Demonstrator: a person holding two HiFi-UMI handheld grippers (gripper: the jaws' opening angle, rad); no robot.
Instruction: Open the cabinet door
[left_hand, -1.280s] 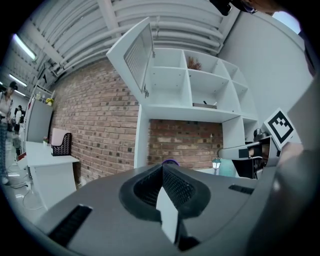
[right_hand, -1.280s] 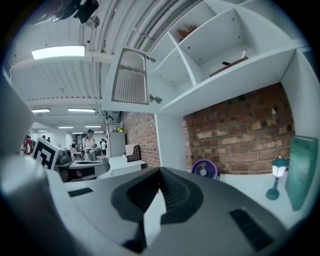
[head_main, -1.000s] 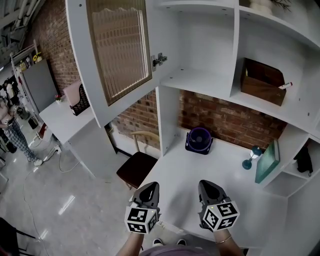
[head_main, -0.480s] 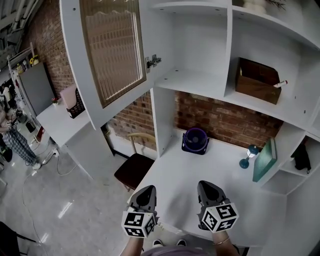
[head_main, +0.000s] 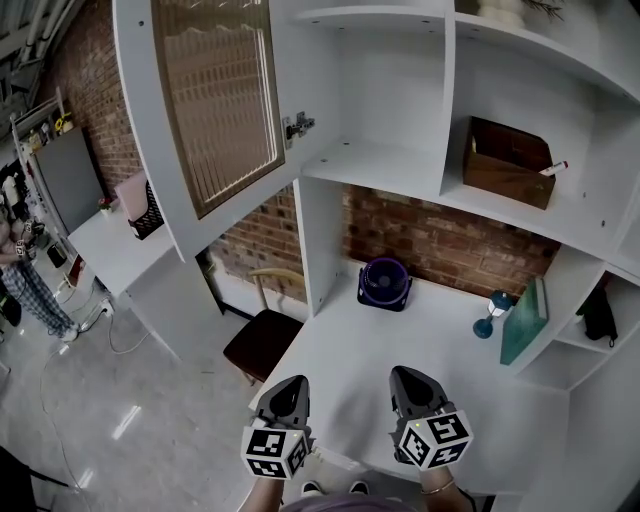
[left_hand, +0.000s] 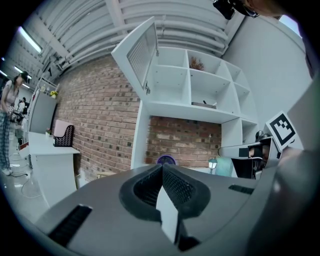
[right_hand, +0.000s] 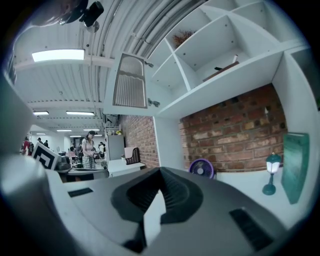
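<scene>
The white cabinet door (head_main: 205, 110) with a ribbed glass panel stands swung wide open to the left of the shelf unit; it also shows as the door (left_hand: 140, 52) and the door (right_hand: 129, 85). Its compartment (head_main: 385, 90) behind it is bare. My left gripper (head_main: 288, 390) and right gripper (head_main: 410, 382) are both shut and hold nothing, low over the front of the white desk (head_main: 400, 340), far below the door. In the gripper views the left gripper (left_hand: 162, 167) and right gripper (right_hand: 159, 174) have their jaws pressed together.
A purple fan (head_main: 384, 283) stands at the back of the desk, with a small teal lamp (head_main: 487, 315) and a green book (head_main: 522, 320) to the right. A brown box (head_main: 510, 160) sits on the shelf above. A wooden chair (head_main: 268, 335) stands at the desk's left.
The head view has shifted slightly, so the cabinet and desk sit a bit further left and lower in the picture. Both grippers stay shut and keep their place.
</scene>
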